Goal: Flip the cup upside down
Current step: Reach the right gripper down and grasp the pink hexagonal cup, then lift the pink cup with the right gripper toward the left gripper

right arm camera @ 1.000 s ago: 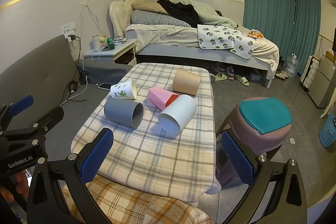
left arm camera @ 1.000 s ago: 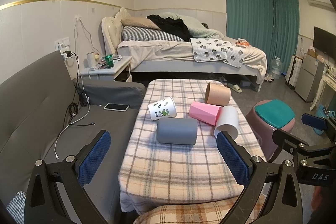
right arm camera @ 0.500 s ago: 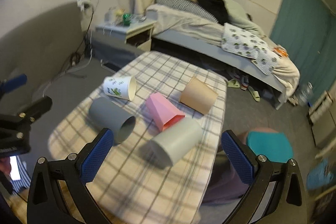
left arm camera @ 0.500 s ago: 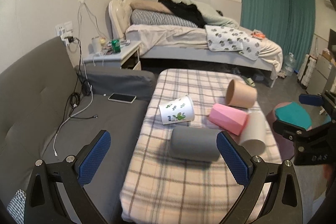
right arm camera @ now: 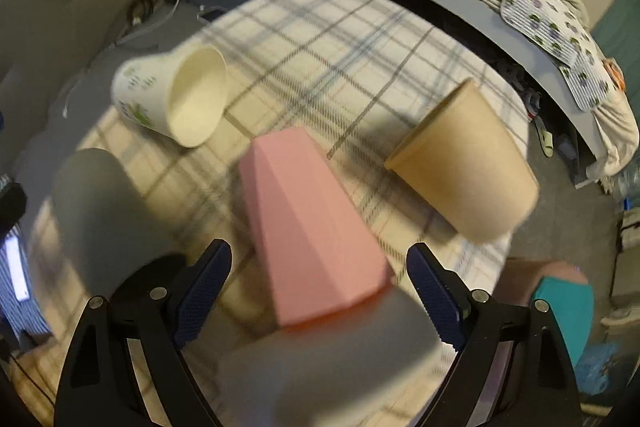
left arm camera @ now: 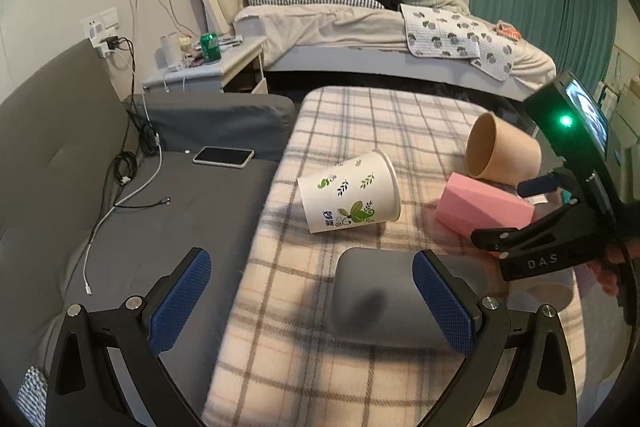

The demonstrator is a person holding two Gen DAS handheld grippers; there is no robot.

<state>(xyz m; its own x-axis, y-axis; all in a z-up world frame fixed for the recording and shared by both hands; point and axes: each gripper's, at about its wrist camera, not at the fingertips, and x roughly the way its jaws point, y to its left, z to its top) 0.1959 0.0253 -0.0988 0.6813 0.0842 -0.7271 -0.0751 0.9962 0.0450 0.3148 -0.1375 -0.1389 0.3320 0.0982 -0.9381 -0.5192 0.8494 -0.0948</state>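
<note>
Several cups lie on their sides on a plaid-covered table (left arm camera: pixel 360 123). A grey cup (left arm camera: pixel 384 299) lies just ahead of my open left gripper (left arm camera: pixel 312 301), its right pad (left arm camera: pixel 442 303) overlapping it. A white leaf-print cup (left arm camera: pixel 348 197), a pink faceted cup (left arm camera: pixel 480 209) and a tan cup (left arm camera: pixel 502 151) lie beyond. My open right gripper (right arm camera: pixel 318 291) hovers over the pink cup (right arm camera: pixel 308 223), which points between its pads. A pale grey-white cup (right arm camera: pixel 328 375) lies blurred under it. The tan cup (right arm camera: pixel 464 163) and white cup (right arm camera: pixel 176 99) lie farther off.
A grey sofa (left arm camera: pixel 160 211) with a phone (left arm camera: pixel 224 157) and cables borders the table's left. A bed (left arm camera: pixel 380 27) and nightstand (left arm camera: pixel 204 67) stand behind. A pink stool with teal top (right arm camera: pixel 560 299) stands at the table's right. The right gripper's body (left arm camera: pixel 560 227) shows in the left wrist view.
Both grippers moved forward and down toward the cups. The right gripper came in close over the pink cup. The left gripper closed in on the grey cup. Both stayed open.
</note>
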